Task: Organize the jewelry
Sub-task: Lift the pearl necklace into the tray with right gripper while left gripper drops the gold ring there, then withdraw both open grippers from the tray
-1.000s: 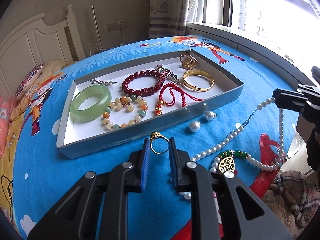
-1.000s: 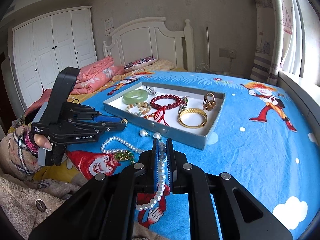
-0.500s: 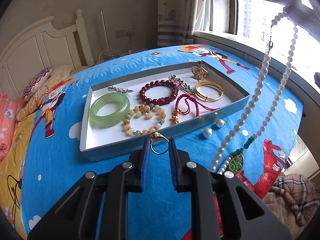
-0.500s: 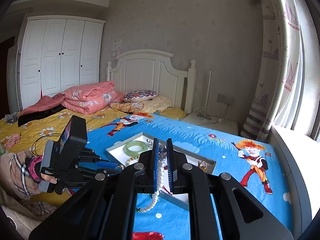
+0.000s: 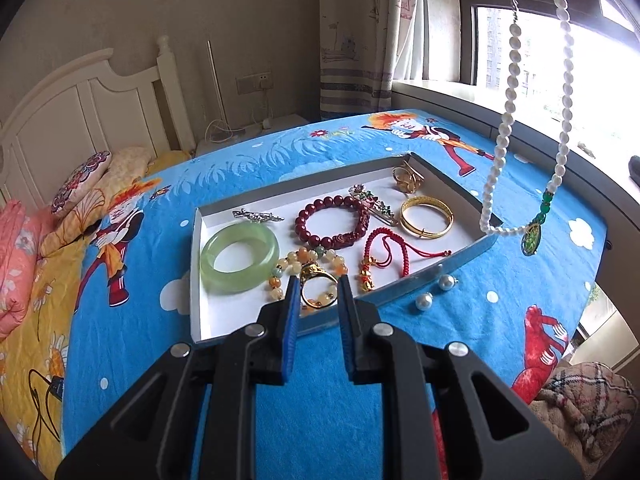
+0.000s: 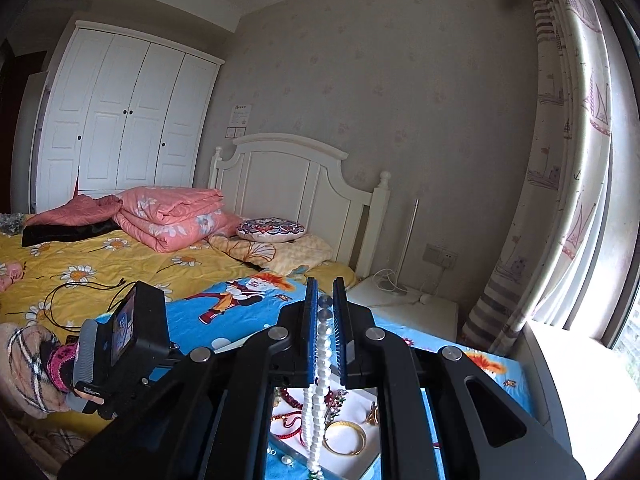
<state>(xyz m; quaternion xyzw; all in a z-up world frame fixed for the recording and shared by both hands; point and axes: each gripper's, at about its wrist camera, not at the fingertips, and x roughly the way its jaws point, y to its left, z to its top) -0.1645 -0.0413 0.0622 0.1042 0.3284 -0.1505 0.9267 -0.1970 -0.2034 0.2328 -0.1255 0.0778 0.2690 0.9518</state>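
My left gripper (image 5: 318, 288) is shut on a gold ring (image 5: 316, 286) and holds it over the near edge of the grey tray (image 5: 452, 266). The tray holds a green jade bangle (image 5: 239, 258), a dark red bead bracelet (image 5: 332, 222), a multicolour bead bracelet (image 5: 298, 258), a red cord (image 5: 384, 254), a gold bangle (image 5: 427, 216) and other pieces. My right gripper (image 6: 325, 300) is shut on a pearl necklace (image 6: 322, 360). The necklace (image 5: 506, 112) hangs high over the tray's right end with its green pendant (image 5: 531, 238) dangling.
Two loose pearl earrings (image 5: 434, 292) lie on the blue cartoon bedsheet (image 5: 240, 400) just in front of the tray. A white headboard (image 5: 80, 120), pillows and a folded pink quilt (image 6: 168, 216) are at the far end. A window ledge (image 5: 540, 136) runs along the right.
The right gripper has lifted the pearl necklace clear off the bed, high above the tray. The left gripper has carried the gold ring forward over the tray's near edge.
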